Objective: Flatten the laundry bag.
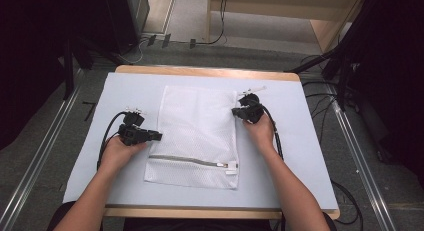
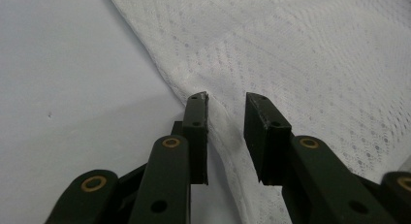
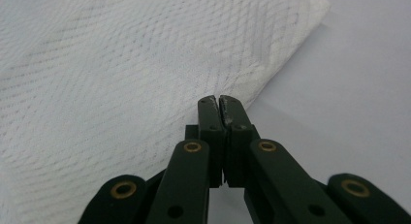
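Note:
A white mesh laundry bag (image 1: pixel 197 126) lies flat on the pale blue mat (image 1: pixel 125 91), its grey zipper (image 1: pixel 185 160) running along the near end. My left gripper (image 1: pixel 159 136) is at the bag's left edge. In the left gripper view its jaws (image 2: pixel 226 105) stand apart, with the raised hem of the bag (image 2: pixel 300 54) between them and a gap showing beside each pad. My right gripper (image 1: pixel 235 111) is at the bag's right edge, near the far corner. In the right gripper view it (image 3: pixel 219 102) is pinched shut on the rim of the bag (image 3: pixel 121 64), and faint creases run toward the tips.
The mat covers a wooden table (image 1: pixel 200 71) whose far edge shows beyond it. Black cables (image 1: pixel 107 136) trail from each gripper across the mat. Dark stands and floor rails (image 1: pixel 45 156) flank the table on both sides.

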Demonstrator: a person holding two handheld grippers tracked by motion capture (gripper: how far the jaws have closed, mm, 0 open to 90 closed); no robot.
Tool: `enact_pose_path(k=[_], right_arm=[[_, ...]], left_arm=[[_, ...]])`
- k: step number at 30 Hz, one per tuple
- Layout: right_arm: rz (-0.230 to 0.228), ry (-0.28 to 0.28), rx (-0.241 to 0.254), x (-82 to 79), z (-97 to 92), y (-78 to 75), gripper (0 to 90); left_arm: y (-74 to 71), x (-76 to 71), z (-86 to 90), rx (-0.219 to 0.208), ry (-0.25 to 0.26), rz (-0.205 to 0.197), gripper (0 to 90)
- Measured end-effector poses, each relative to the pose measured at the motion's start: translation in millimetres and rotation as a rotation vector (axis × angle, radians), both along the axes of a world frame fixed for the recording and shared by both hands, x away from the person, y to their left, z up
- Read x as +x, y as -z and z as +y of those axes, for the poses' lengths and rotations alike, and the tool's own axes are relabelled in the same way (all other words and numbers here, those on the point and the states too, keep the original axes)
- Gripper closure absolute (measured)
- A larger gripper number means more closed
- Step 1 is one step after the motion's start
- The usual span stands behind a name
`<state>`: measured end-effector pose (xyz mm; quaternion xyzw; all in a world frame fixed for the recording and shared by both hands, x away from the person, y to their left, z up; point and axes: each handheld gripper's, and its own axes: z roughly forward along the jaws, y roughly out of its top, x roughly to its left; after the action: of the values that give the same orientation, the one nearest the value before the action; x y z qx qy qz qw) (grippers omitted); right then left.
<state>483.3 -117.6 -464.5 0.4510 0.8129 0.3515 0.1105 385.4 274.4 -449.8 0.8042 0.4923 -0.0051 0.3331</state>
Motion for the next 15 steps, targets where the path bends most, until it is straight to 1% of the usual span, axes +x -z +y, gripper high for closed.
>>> enact_pose_path(k=[1, 2, 5, 9, 13, 15], right_arm=[[0.001, -0.002, -0.001, 2.3, -0.2, 0.6, 90.0], [0.000, -0.001, -0.012, 4.3, -0.1, 1.2, 90.0], [-0.013, 0.010, -0.020, 8.7, -1.4, 2.4, 90.0], [-0.012, 0.027, -0.016, 11.8, -1.0, 3.1, 89.6], [-0.018, 0.025, -0.030, 13.0, -0.3, 3.5, 89.7], [-0.029, 0.033, -0.040, 15.1, -2.8, 3.6, 89.6]], left_arm=[[0.1, 0.1, -0.1, -0.001, 0.000, 0.000, 71.6], [0.2, 0.1, -0.2, -0.003, 0.000, 0.000, 71.5], [0.2, 0.1, -0.4, -0.005, 0.002, -0.003, 70.6], [-0.5, -0.2, -0.7, 0.005, 0.009, -0.016, 68.3], [-1.3, 0.5, 0.1, -0.001, -0.001, -0.024, 66.3], [-1.2, 1.0, -0.4, -0.003, 0.000, -0.024, 65.8]])
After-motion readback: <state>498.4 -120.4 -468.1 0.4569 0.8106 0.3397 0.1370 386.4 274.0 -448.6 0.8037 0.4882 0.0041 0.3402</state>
